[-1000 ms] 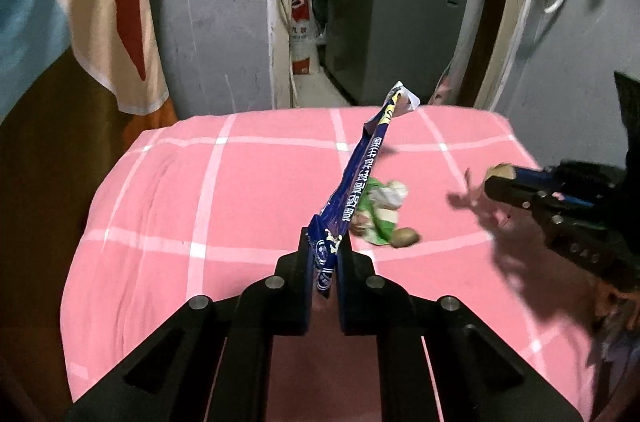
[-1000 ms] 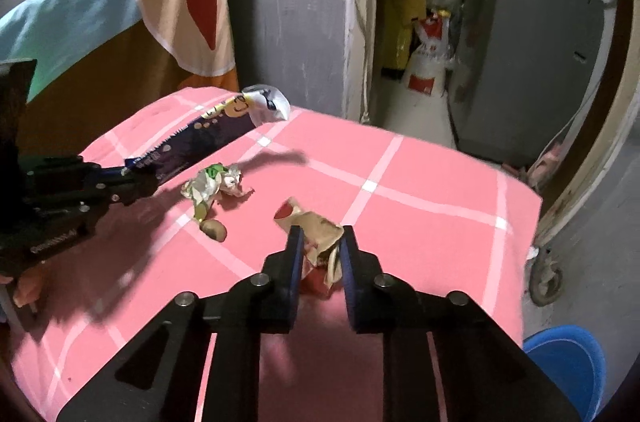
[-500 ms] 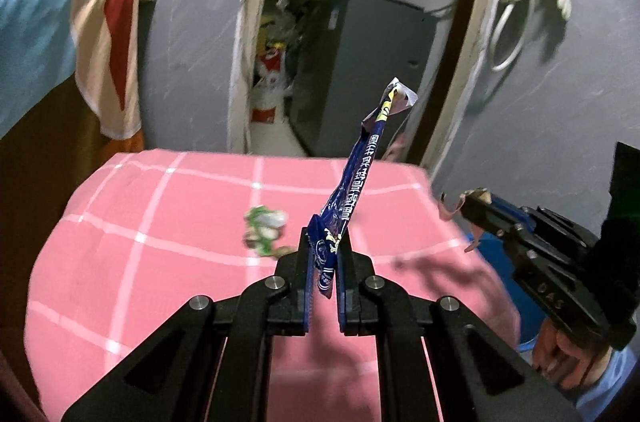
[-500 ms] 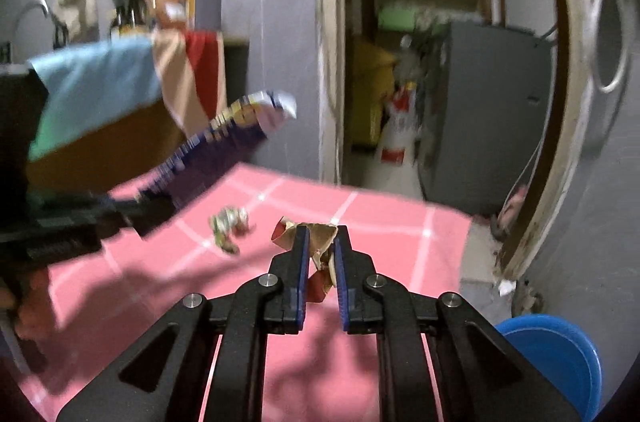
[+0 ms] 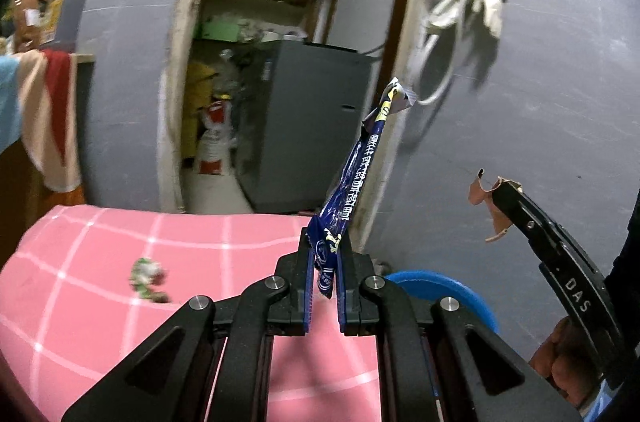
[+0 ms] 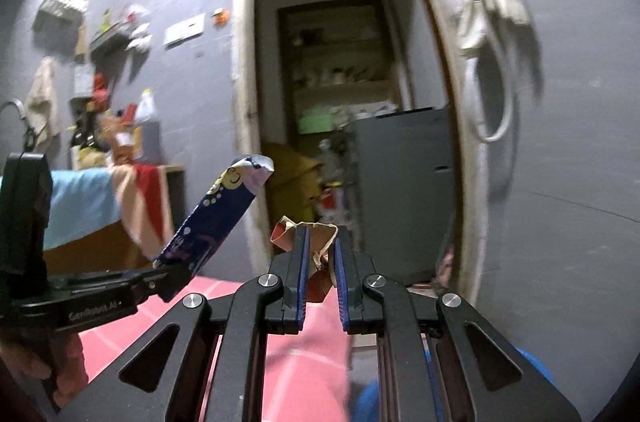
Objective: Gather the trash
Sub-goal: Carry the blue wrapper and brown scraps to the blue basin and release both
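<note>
My left gripper (image 5: 323, 249) is shut on a long blue snack wrapper (image 5: 352, 178) that stands up and to the right, held in the air above the pink table's right end. The wrapper also shows in the right wrist view (image 6: 216, 218). My right gripper (image 6: 321, 245) is shut on a crumpled brown paper scrap (image 6: 316, 238), also lifted; it shows in the left wrist view (image 5: 486, 196). A green and white crumpled wrapper (image 5: 147, 278) lies on the pink checked tablecloth (image 5: 100, 302). A blue bin (image 5: 448, 292) sits below, right of the table.
A doorway straight ahead opens onto a storeroom with a grey fridge (image 5: 304, 118). A white bag (image 5: 472, 2) hangs on the grey wall to the right. A striped towel (image 5: 44, 118) drapes over a counter at left.
Both grippers have risen and swung right with their trash, from low over the table toward the blue bin. The green wrapper stays on the cloth.
</note>
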`<state>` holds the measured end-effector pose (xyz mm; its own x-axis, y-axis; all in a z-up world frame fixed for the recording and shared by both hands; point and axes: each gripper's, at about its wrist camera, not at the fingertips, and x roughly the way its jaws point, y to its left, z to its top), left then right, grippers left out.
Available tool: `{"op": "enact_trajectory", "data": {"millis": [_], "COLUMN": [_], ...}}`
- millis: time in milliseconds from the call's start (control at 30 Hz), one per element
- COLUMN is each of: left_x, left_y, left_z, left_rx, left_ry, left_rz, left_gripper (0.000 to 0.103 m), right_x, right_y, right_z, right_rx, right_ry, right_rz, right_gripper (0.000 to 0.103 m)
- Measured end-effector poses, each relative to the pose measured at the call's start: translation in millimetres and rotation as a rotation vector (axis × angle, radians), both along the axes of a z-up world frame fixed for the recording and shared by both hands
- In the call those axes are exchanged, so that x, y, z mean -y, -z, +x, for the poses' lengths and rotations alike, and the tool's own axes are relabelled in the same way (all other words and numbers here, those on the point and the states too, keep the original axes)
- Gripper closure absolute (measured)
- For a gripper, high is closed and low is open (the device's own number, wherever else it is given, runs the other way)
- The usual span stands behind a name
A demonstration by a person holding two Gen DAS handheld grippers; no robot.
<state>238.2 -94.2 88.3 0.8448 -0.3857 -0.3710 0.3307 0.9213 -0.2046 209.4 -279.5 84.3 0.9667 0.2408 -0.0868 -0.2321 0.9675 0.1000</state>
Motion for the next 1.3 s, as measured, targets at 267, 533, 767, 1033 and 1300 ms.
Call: {"op": "enact_trajectory", "data": {"millis": [267, 533, 767, 1033, 1300], "left_x": [55.4, 97.9, 116.1, 121.9, 119.5], "left_y": [6.1, 30.2, 56.4, 84.7, 89.8], "left_z": [15.7, 36.4, 52.0, 59.6, 61.2], "left_rx": [-0.049, -0.180, -0.282, -0.377, -0.395], "left_ry": [0.085, 0.136, 0.162, 0.167, 0.167], "left_rz": [0.006, 0.062, 0.104, 0.124, 0.114], "left_gripper": [0.096, 0.096, 0.095, 0.093, 0.074], "right_x": [53.2, 90.1, 103.9, 106.7, 106.1], "right_y": [7.8, 29.8, 48.7, 59.7, 58.4], "right_z": [-1.2, 13.6, 28.0, 37.7, 41.6], "right_rx": [-0.055, -0.218, -0.342, -0.417, -0.434], "right_ry": [0.164, 0.262, 0.276, 0.276, 0.287], "right_rz": [0.055, 0.101, 0.139, 0.152, 0.152], "right_gripper": [0.093, 0.090, 0.090, 0.076, 0.075]}}
